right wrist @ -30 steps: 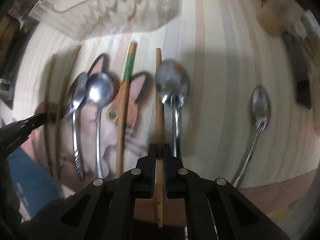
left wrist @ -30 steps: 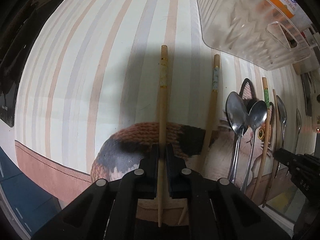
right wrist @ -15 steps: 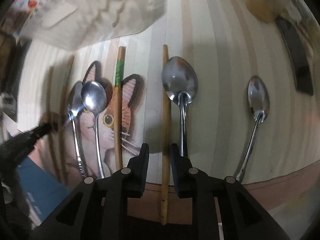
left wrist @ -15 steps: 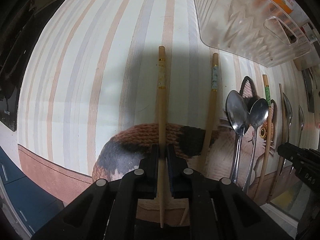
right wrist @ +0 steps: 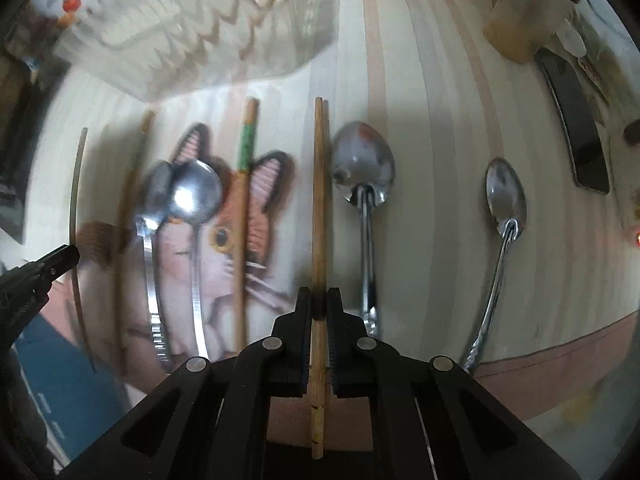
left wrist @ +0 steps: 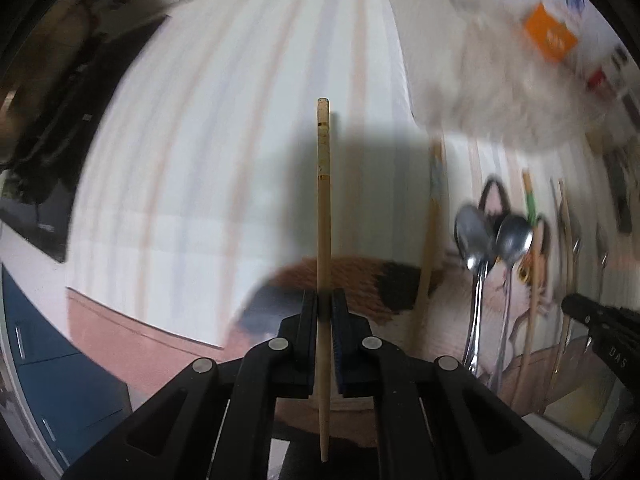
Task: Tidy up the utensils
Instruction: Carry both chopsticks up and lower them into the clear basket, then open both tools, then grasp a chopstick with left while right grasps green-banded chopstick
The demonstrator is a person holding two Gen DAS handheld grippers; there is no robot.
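Gripping now: I have one chopstick in each gripper, nothing else held.
Left gripper (left wrist: 324, 300): fingers clamped on a pale chopstick (left wrist: 323, 208), centre of frame, decorated blunt end pointing away, thin tip trailing back past the jaws. Looks lifted off the mat, its shadow offset to the right.
Right gripper (right wrist: 319, 298): fingers clamped on a plain wooden chopstick (right wrist: 318, 200), centre of frame, banded end at the bottom behind the jaws. Cannot tell if it touches the mat.
Mat: striped cat-print placemat (right wrist: 432, 160) under everything.
On mat, right wrist view: large spoon (right wrist: 365, 168) just right of my held chopstick; smaller spoon (right wrist: 505, 196) well apart at right; green-banded chopstick (right wrist: 245, 208) left of centre; two overlapping spoons (right wrist: 188, 192) further left; two more thin sticks at far left, blurred.
On mat, left wrist view: another chopstick (left wrist: 432, 224) lying right of my held one, blurred; spoon pair (left wrist: 492, 236) beyond it.
Tray: clear plastic organizer (right wrist: 192, 28), upper left of right wrist view, chopsticks inside; blurred in left wrist view.
Other gripper visibility: each gripper's tip shows at the frame edge of the other camera.
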